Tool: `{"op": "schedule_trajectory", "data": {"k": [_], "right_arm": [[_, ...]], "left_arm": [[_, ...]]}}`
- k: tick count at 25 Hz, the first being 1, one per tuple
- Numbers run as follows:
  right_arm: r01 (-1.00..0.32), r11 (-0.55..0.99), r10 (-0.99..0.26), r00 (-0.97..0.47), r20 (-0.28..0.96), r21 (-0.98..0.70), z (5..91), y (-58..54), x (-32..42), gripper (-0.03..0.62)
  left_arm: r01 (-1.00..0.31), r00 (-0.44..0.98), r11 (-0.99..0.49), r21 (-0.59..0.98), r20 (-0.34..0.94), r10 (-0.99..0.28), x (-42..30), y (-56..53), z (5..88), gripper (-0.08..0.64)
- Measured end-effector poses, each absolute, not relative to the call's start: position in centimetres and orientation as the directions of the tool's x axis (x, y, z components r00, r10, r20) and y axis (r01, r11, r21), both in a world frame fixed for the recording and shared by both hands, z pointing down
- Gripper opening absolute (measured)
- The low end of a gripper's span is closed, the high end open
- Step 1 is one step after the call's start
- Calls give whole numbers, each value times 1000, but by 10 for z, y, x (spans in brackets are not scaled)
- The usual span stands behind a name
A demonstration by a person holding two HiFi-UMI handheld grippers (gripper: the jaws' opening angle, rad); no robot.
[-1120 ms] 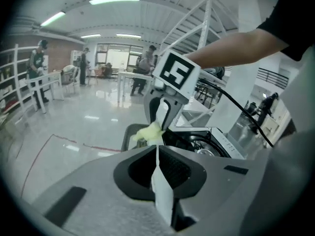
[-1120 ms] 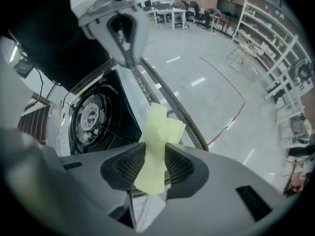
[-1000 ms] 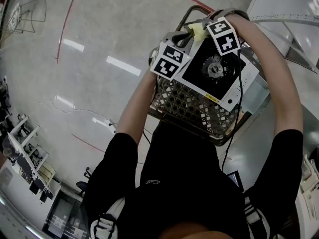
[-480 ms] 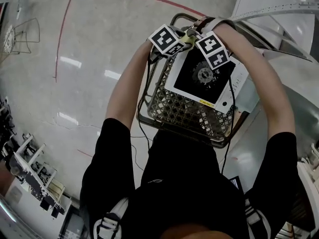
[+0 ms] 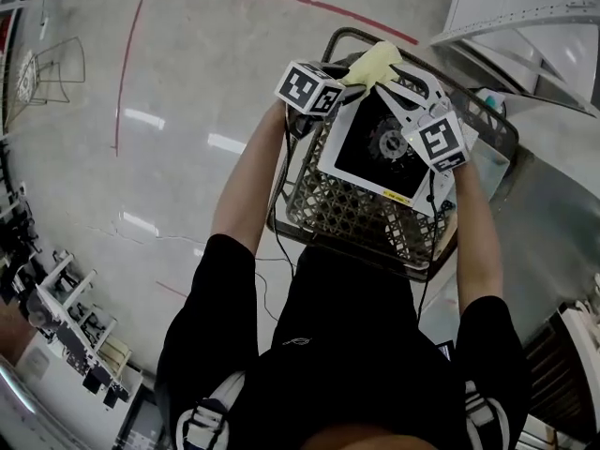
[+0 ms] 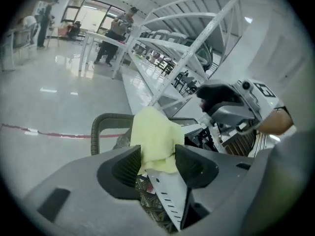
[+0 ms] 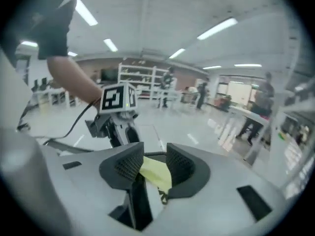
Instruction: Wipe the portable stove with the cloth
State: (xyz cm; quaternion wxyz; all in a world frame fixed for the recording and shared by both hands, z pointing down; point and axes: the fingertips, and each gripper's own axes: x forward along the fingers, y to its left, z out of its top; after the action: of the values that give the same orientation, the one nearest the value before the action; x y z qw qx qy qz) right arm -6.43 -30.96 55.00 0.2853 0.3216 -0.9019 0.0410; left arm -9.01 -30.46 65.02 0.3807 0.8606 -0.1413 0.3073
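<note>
The fingers (image 6: 123, 167) of the left gripper (image 6: 157, 154) stand wide apart. They have just been opening, and the cloth (image 6: 156, 137) now sits released between them. The fingers (image 7: 129, 163) of the right gripper (image 7: 153, 157) have also just been opening and they grasp nothing. Through their gap a piece of the same cloth shows farther ahead.

The cloth is pale yellow, soft and crumpled into a loose heap. In the head view it lies on the far corner of the portable stove (image 5: 361, 156), at about 12 o'clock from the burner (image 5: 392, 143). The left gripper is at 11 o'clock from the burner, and the right gripper is at 3 o'clock, above the right end of the stove.

The stove is a flat rectangular box of white sheet metal with a matt black top plate and a round toothed burner in the middle. Its top faces upward, and its long axis runs roughly from 10 o'clock to 4 o'clock in the head view. Small slots are punched in the white metal at the corner under the cloth. The stove rests across the top of a grey wire basket (image 5: 347, 204) with a fine mesh. Below it is a glossy grey floor (image 5: 141, 111) with a red line (image 5: 323, 7).
</note>
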Motion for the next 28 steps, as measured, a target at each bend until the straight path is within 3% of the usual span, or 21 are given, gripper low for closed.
{"op": "schedule_trajectory", "data": {"k": [2,5,8,14,28], "right_arm": [[-759,650,-690,-563,454,47,534,-293,-50,78],[-878,478,-800,-443,404,-16,522,-260,-31,55],[-922,383,-828,-367,425,-52,528,-225,-18,35],[-935,351,-829,-339,444,-59,527,-194,-8,26],[-937,327,-825,-345,448,-120,521,-174,-13,26]], "left_arm": [[-499,778,-630,595,628,-23,-91,-305,651,230],[-518,782,-595,615,622,-38,-93,-307,651,230],[-525,789,-576,627,613,-51,-95,-306,650,230],[-542,787,-568,620,612,-84,-98,-292,646,155],[-586,786,-488,646,600,-150,-115,-250,646,152]]}}
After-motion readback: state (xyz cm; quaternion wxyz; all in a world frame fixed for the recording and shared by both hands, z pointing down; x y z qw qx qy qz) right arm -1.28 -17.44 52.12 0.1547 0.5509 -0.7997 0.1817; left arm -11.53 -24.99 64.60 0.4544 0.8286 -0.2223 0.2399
